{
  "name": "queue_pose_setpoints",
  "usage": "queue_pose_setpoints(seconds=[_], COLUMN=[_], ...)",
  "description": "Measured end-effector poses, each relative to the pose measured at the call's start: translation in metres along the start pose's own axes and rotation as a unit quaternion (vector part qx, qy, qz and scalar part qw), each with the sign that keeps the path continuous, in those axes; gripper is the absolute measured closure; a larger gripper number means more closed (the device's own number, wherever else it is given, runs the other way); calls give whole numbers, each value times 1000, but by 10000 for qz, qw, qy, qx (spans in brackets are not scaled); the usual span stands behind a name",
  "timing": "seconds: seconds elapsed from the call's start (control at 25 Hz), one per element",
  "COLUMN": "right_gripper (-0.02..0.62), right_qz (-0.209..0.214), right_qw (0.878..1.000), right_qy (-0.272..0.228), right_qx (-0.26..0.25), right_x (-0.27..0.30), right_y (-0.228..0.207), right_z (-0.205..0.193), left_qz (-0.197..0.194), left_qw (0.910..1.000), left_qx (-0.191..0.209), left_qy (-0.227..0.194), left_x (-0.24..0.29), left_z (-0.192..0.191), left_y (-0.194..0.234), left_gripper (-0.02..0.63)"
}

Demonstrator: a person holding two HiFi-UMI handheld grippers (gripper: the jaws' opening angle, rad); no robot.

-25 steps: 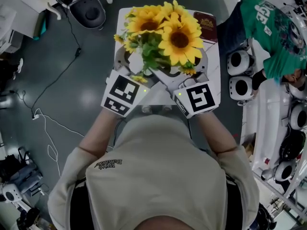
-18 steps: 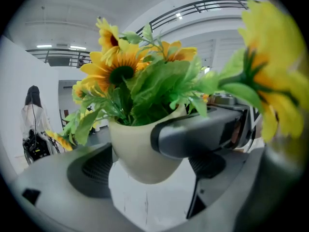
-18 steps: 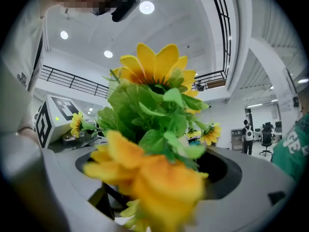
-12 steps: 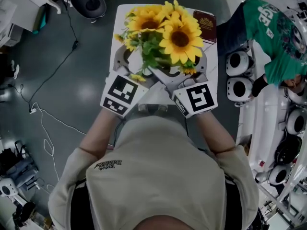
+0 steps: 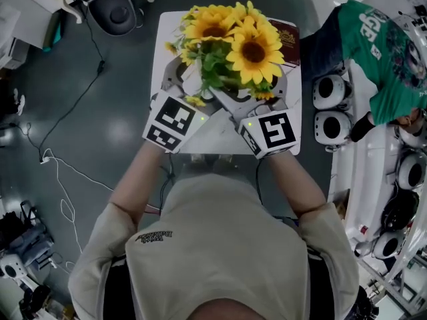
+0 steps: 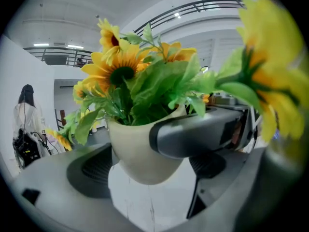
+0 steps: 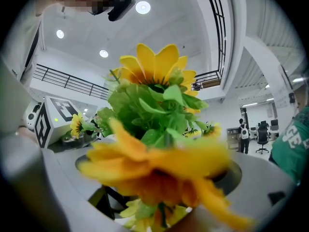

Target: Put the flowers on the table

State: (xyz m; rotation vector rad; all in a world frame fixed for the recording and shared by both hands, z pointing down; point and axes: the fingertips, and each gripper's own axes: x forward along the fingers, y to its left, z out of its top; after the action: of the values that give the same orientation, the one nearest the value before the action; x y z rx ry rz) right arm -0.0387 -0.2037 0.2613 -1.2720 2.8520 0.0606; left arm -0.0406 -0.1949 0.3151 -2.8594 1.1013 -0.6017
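Seen from above, my two arms reach toward the upper middle of the frame, each hand holding a claw with a black-and-white marker cube. My left claw [image 5: 183, 85] and right claw [image 5: 257, 95] meet from either side on a sunflower pot [image 6: 145, 153], a cream pot filled with yellow blooms and green leaves. It sits in the upper centre of the head view, over a small white surface [image 5: 213, 139].

In the left gripper view the pot fills the gap between my left claw's two dark pads, which are clenched on its sides. A grey jaw of the right claw lies across the pot's front, just under the rim. In the right gripper view blurred petals fill the space between that claw's jaws, which stand on either side of the bunch, grasping it. I cannot tell whether the pot's base touches the surface.

A dark red book [image 5: 290, 35] lies at the surface's upper right corner. A person in green [image 5: 383, 52] is at the right edge of the frame.
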Motion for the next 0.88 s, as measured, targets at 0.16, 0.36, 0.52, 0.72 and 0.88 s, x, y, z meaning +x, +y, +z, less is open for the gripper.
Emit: queue_pose_setpoints(seconds=[0.16,0.36,0.52,0.72,0.88], right_gripper=[67,67,67,67,67], right_qz=[-77,-153,-200,-272,-294], right_qw=[10000,9999,9998,9993,9989], right_qy=[0,17,44,241,371], right_qx=[-37,-29,-39,-3,62], right_x=[23,63,85,111,131], right_y=[-21,-62,-84,-109,-124], right_z=[-8,-32,-48,-85,-121], left_qz=[-32,-76,-91,-228,-248], left_qw=[10000,9999,9996,9992,9994], left_qx=[24,80,57,-154,-208], left_qy=[-78,-127,-272,-283,-152], left_x=[23,70,98,134,161], left_z=[-2,-12,-20,-48,-78], left_y=[23,61,82,101,117], left_gripper=[133,132,130,130,130])
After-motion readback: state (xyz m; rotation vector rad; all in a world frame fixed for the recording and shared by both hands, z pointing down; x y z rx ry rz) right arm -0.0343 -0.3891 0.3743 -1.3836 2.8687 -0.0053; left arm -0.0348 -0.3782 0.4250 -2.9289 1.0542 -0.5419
